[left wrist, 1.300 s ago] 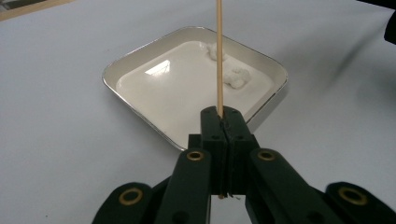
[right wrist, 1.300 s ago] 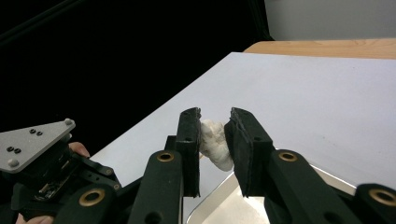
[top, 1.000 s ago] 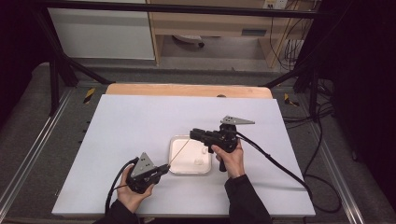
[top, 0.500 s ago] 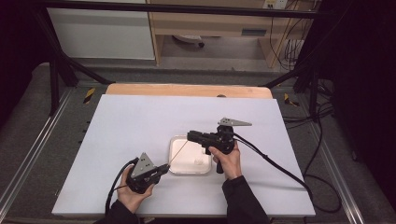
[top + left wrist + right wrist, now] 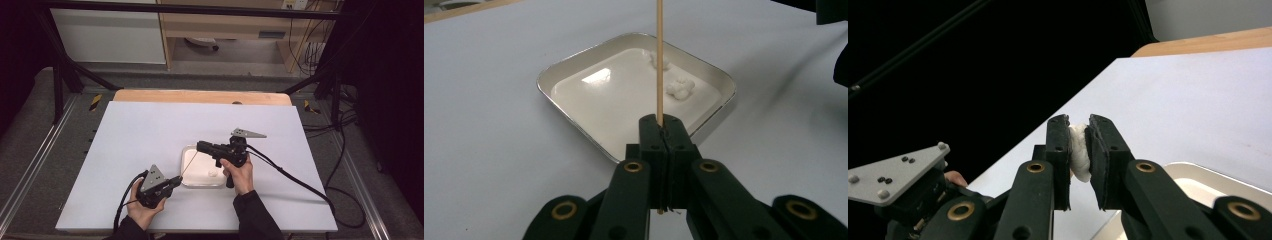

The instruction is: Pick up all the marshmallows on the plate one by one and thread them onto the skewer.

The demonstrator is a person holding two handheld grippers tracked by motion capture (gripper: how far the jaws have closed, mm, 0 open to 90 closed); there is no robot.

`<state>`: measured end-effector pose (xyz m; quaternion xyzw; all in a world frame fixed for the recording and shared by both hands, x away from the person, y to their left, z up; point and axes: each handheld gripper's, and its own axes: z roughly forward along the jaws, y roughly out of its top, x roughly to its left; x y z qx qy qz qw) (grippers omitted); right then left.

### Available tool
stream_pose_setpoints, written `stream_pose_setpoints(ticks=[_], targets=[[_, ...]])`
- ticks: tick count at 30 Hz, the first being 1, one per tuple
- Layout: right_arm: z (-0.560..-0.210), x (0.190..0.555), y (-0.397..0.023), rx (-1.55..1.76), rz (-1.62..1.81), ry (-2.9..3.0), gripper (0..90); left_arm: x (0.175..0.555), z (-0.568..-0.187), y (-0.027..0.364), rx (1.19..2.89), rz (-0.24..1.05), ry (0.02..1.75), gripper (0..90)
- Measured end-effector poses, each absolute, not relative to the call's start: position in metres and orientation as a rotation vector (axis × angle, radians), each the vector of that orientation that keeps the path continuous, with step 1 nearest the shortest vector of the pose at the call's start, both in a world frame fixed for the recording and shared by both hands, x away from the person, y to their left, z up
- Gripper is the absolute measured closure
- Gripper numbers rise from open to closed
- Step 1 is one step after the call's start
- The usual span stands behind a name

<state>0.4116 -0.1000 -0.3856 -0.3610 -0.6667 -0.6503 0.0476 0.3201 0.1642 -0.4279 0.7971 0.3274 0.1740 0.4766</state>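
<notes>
My left gripper [image 5: 177, 180] [image 5: 663, 125] rests near the table's front, shut on a thin wooden stick [image 5: 189, 164] [image 5: 659, 60]. The stick slants up over a white square tray [image 5: 186, 155] [image 5: 574, 65]. Two small white soft pieces [image 5: 212, 173] [image 5: 680, 87] lie in the tray. Above the tray, my right gripper [image 5: 200, 146] [image 5: 1078, 125] points left and is level with the stick's upper tip. Its jaws have just been closing and now pinch a white soft piece [image 5: 1079, 150].
The tray stands on a white table top [image 5: 140, 135] with a wooden strip [image 5: 200, 96] along the far edge. Each gripper trails a black cable [image 5: 295, 177]. Dark frame posts and a metal rail [image 5: 30, 170] flank the table.
The right gripper has edged a little to the left above the tray, toward the stick's tip. The left gripper and the stick have kept still.
</notes>
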Motion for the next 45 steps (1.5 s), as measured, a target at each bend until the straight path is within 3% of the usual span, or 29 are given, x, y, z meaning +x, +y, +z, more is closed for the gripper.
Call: stream_pose_setpoints(ticks=[45], targets=[[-0.401,0.390,-0.085,-1.079,-2.106,-1.944,82.3,0.317,-0.429,0.155,1.941,0.404,0.811,89.3]])
